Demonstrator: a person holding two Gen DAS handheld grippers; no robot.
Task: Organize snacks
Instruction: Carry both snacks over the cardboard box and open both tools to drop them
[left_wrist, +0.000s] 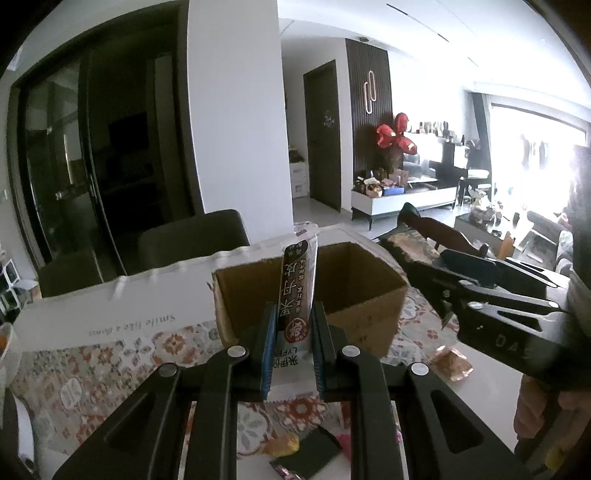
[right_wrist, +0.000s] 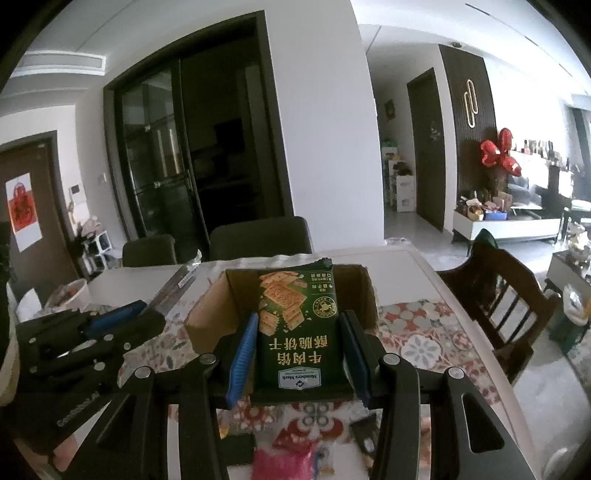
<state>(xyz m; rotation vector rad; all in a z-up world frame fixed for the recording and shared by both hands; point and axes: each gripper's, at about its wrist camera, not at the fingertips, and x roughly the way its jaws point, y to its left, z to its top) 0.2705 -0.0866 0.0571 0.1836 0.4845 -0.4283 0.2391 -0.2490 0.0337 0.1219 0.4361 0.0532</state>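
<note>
While still lying scattered on the desk (right_wrist: 436, 291), several small wrappers (left_wrist: 451, 362) awaiting sorting, so judging the job well short of done. Sitting open near the desk's middle, cardboard box (left_wrist: 354, 288), contents hidden. Hovering before it, right gripper (right_wrist: 298, 354) clenching green cracker pack (right_wrist: 295, 328), reading "Member's Mark" plus Chinese characters. Left gripper (left_wrist: 293, 350) pinching slim brown snack stick (left_wrist: 297, 291), showing "LYFEN". Farther left, reading "Smile like a" on white packaging (left_wrist: 122, 314).
</note>
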